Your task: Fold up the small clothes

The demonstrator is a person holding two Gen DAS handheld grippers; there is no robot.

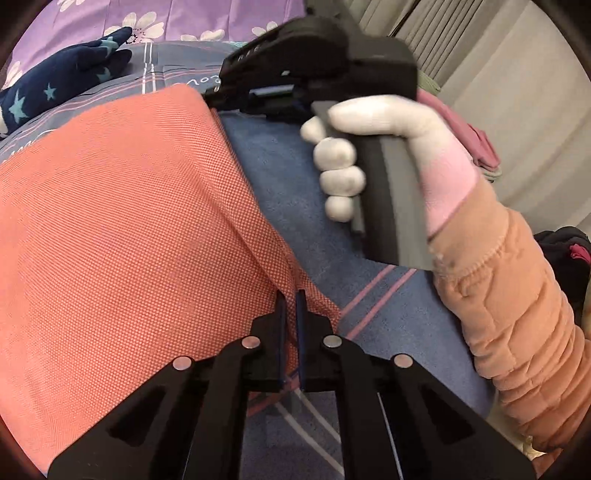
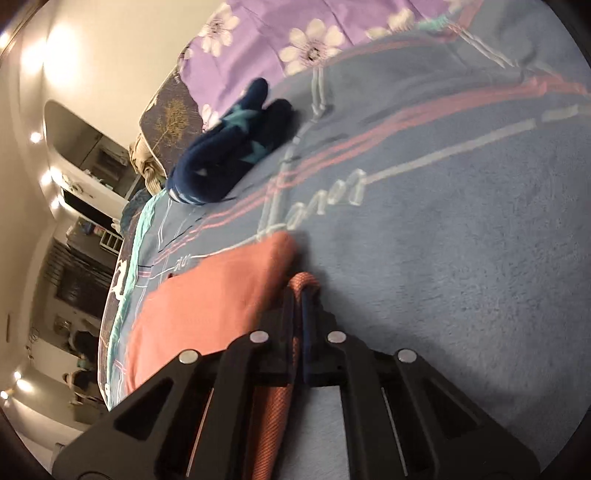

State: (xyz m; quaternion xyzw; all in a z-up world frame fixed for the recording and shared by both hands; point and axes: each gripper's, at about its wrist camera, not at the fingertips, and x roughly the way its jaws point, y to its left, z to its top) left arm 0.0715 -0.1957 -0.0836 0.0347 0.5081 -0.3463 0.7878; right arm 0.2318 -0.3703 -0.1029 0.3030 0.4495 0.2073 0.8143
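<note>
Left gripper: my left gripper (image 1: 290, 295) pointed steeply down at the bed, its jaws nearly together and pinching the near edge of the orange cloth (image 1: 122, 206).
Right gripper: my right gripper (image 2: 300, 291) was clamped on a bunched fold of the same cloth (image 2: 207, 299); a strip of the weave ran back between the fingers toward the camera. In the left view the same tool (image 1: 317, 62) showed above the cloth's far corner, held in my white-gloved right hand (image 1: 373, 155), with a padded peach sleeve (image 1: 517, 314) behind it.
Orange cloth: it lay spread on the blue blanket (image 2: 461, 240), flat over most of its area, lifted only where the two grippers held its edge.
Blue blanket: fuzzy, crossed by pink and pale stripes with pale lettering stitched in.
Dark garment: a navy piece with teal stars (image 2: 229, 147) lay crumpled farther up the bed, well apart from the orange cloth, beside the purple flowered sheet (image 2: 288, 33).
Pink clothes: a small stack (image 1: 476, 140) sat behind my right wrist, partly hidden.
</note>
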